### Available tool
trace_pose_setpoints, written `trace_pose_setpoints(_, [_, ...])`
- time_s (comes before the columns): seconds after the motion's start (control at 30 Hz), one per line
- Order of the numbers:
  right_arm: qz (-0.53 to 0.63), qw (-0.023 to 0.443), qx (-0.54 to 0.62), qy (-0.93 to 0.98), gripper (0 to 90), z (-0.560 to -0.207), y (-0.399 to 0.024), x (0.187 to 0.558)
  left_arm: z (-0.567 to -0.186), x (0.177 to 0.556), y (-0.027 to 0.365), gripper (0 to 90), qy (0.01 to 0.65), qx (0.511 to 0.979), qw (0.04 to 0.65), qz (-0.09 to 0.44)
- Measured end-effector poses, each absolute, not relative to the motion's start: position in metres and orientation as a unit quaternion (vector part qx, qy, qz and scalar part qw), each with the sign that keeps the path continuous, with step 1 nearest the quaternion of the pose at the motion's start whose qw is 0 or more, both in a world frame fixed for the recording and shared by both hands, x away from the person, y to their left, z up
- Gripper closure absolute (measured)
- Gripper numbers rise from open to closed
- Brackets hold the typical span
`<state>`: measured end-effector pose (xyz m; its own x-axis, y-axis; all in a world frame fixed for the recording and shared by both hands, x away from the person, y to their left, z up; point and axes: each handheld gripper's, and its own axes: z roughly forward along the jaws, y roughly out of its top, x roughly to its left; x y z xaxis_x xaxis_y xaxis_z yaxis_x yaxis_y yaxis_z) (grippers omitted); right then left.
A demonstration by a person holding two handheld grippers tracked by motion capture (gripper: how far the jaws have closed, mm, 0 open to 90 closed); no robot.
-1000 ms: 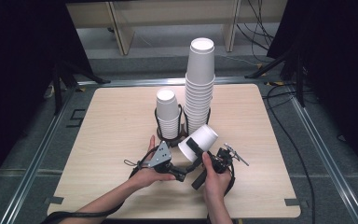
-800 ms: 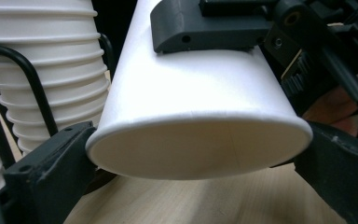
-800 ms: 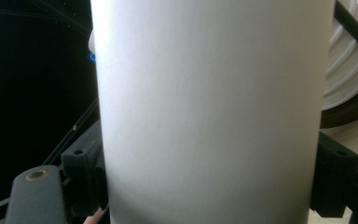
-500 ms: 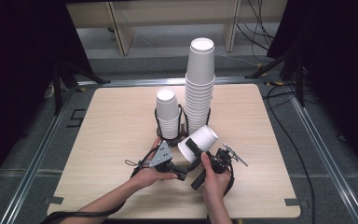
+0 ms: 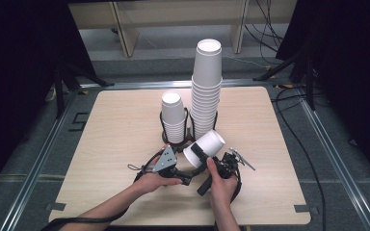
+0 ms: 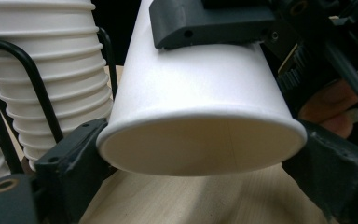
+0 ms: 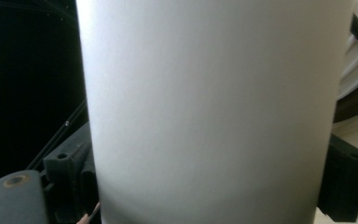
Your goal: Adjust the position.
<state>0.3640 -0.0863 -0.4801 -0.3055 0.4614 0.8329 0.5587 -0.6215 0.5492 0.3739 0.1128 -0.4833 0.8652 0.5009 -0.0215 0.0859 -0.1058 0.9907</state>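
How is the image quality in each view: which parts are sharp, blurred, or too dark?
High view: table evenly lit and sharp, dark surroundings. Left gripper view: cup rim fairly sharp, table beneath soft, with a soft shadow. Right gripper view: the cup is too close, a blurred grey-white surface; left side nearly black.

Held paper cup: plain white, cream inside. Both cup stacks: white, ribbed rims. Wire holder: black. Left tongs and right tongs: black; grey plate on the left. Surface: light wood grain. Floor: grey.
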Motion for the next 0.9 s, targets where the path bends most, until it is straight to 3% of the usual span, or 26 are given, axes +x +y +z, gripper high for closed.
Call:
trace_pose_setpoints(0.43, [-0.688, 0.047, -0.588, -0.423, 5.6, -0.4787, -0.0861, 0.3671, -0.4788, 0.3715, 0.1182, 20.6, 0.193, 0.729, 0.635, 0.167])
trace_pose_setpoints(0.63, [-0.693, 0.049, -0.586, -0.417, 5.3, -0.4778, -0.0857, 0.3661, -0.4776, 0.3702, 0.1191, 21.1, 0.191, 0.726, 0.637, 0.175])
trace_pose_setpoints(0.7, [-0.696, 0.077, -0.588, -0.405, 5.3, -0.4756, -0.0854, 0.3641, -0.4779, 0.3697, 0.1181, 21.0, 0.191, 0.720, 0.644, 0.175])
trace_pose_setpoints(0.73, [-0.699, 0.048, -0.581, -0.415, 5.2, -0.4772, -0.0857, 0.3660, -0.4780, 0.3698, 0.1180, 21.0, 0.192, 0.719, 0.645, 0.175])
trace_pose_setpoints(0.9, [-0.706, 0.051, -0.572, -0.415, 5.3, -0.4762, -0.0857, 0.3655, -0.4753, 0.3712, 0.1209, 21.1, 0.172, 0.730, 0.633, 0.191])
